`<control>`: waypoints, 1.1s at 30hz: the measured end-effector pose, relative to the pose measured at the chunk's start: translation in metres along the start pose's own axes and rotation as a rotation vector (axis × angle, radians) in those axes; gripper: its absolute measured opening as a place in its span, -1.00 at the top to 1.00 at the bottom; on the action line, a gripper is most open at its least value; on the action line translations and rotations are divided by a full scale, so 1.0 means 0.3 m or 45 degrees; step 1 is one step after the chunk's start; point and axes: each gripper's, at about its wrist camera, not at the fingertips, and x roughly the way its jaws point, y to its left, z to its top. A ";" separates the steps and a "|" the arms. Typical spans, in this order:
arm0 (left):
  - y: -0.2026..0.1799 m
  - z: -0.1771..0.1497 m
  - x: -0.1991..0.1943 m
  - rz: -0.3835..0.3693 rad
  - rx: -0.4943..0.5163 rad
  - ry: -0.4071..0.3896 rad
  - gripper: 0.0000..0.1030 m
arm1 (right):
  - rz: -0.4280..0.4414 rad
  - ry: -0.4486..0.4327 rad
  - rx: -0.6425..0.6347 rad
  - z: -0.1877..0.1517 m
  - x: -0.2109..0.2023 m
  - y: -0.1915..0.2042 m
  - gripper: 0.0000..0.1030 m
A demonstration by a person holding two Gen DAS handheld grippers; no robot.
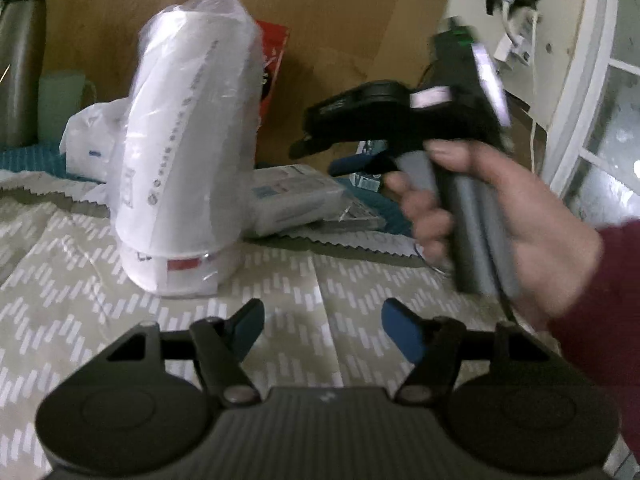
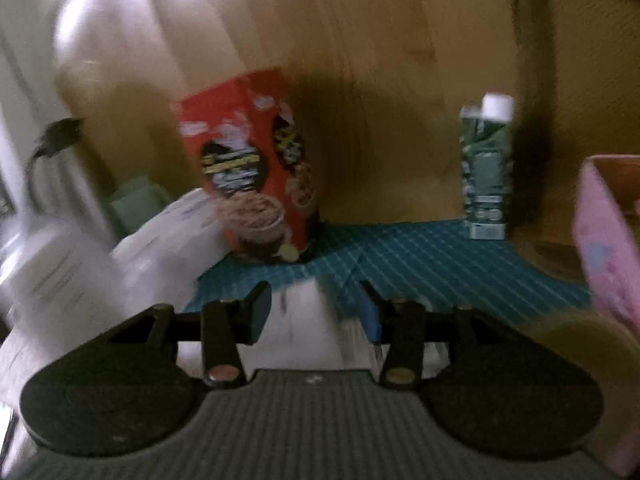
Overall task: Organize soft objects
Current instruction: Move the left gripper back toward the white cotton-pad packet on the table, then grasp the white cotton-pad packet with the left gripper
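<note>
At the far left of the left wrist view a steel flask [image 1: 20, 60] and a pale green mug [image 1: 60, 104] stand at the back of the counter [image 1: 320, 280], which is laid with a chevron-patterned cloth. Next comes a crumpled white plastic bag [image 1: 92, 140], and just right of it the tall plastic-wrapped stack of white rolls [image 1: 188, 140], upright on the cloth and leaning a little. It looks light, squashy and slick under its loose film, so a grip across the firm lower body seems safer than pinching the wrapper, which could slide or tear. A line of small print runs down its side and a red label band sits near the base; neither can be read. Behind it a red packet [image 1: 272, 64] peeks out. To the right lies a flat wrapped white pack [image 1: 296, 200], its blue label illegible.

The left gripper [image 1: 322, 330] hangs spread and empty just short of the stack. Farther right a hand [image 1: 480, 216] carries the right gripper [image 1: 344, 156]. In its own blurred view this gripper [image 2: 314, 310] has something white between its jaws; whether the pads press on it I cannot tell.

That view also shows a red cereal-style box [image 2: 256, 168], a green carton [image 2: 486, 172] and a pink box [image 2: 608, 248]; motion blur hides all lettering.
</note>
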 end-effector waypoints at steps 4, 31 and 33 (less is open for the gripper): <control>0.004 -0.004 -0.007 -0.012 -0.003 -0.006 -0.29 | 0.048 0.210 0.037 0.030 0.119 -0.009 0.05; 0.071 0.004 -0.019 -0.160 -0.159 0.036 -0.86 | 0.076 -0.058 -0.179 -0.576 -0.592 -0.034 -0.35; 0.057 -0.002 -0.010 -0.194 -0.187 0.069 -0.86 | 0.045 -0.076 -0.208 -0.582 -0.588 -0.031 -0.40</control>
